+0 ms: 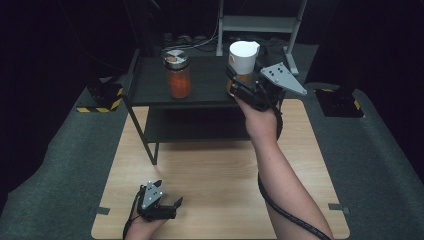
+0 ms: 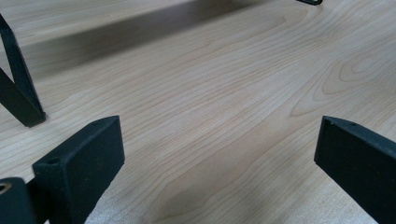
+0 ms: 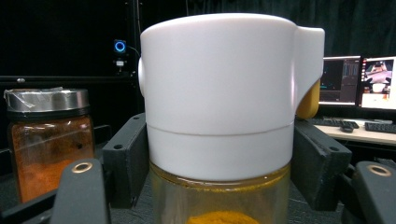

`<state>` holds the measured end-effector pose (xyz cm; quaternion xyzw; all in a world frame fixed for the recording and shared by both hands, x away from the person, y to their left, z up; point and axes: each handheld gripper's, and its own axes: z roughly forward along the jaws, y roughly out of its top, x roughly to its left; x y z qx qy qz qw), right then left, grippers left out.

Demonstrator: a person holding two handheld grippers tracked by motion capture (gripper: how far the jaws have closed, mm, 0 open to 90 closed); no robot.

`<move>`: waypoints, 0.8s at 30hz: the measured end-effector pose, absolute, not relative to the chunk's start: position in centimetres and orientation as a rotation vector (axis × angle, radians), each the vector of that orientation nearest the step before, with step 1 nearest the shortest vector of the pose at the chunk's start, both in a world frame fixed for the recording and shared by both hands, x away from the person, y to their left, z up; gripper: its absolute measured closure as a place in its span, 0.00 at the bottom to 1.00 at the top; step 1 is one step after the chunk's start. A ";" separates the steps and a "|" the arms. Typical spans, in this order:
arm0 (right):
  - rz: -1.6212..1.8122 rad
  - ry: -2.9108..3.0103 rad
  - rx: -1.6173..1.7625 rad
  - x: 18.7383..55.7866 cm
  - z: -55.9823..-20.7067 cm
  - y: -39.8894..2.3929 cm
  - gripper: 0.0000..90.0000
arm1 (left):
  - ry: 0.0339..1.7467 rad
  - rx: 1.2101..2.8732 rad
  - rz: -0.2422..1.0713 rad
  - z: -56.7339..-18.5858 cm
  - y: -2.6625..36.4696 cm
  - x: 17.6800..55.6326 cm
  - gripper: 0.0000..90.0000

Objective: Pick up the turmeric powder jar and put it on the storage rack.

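Note:
A clear jar with a tall white lid [image 1: 244, 57] and yellow powder inside stands on the black side table [image 1: 150, 82]. My right gripper [image 1: 234, 82] is shut on it, one jaw on each side just below the lid. In the right gripper view the jar [image 3: 219, 93] is close up between the right gripper [image 3: 219, 161] jaws. A second jar with orange powder and a metal lid [image 1: 178, 75] stands to its left [image 3: 46, 140]. My left gripper [image 1: 167, 202] rests open on the wooden tabletop, with only bare wood between the left gripper [image 2: 219, 140] jaws.
The black side table stands on the far half of the wooden tabletop [image 1: 225, 170]; one of its legs [image 2: 21, 100] shows near the left gripper. Yellow-and-black striped bases [image 1: 102, 97] sit on the grey floor. Monitors [image 3: 359, 81] glow in the background.

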<state>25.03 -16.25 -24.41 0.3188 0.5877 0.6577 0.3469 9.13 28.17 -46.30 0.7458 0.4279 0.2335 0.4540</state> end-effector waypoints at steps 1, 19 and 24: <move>1.707 1.525 0.829 25.1 -24.4 -16.3 0.33 | 1.056 1.841 0.577 -46.3 28.2 9.1 0.02; 1.695 1.554 0.825 25.1 -24.0 -16.3 0.26 | 1.055 1.840 0.577 -46.3 28.2 9.1 0.02; 1.685 1.554 0.832 24.9 -23.9 -16.2 0.19 | 1.055 1.840 0.577 -46.3 28.1 9.1 0.02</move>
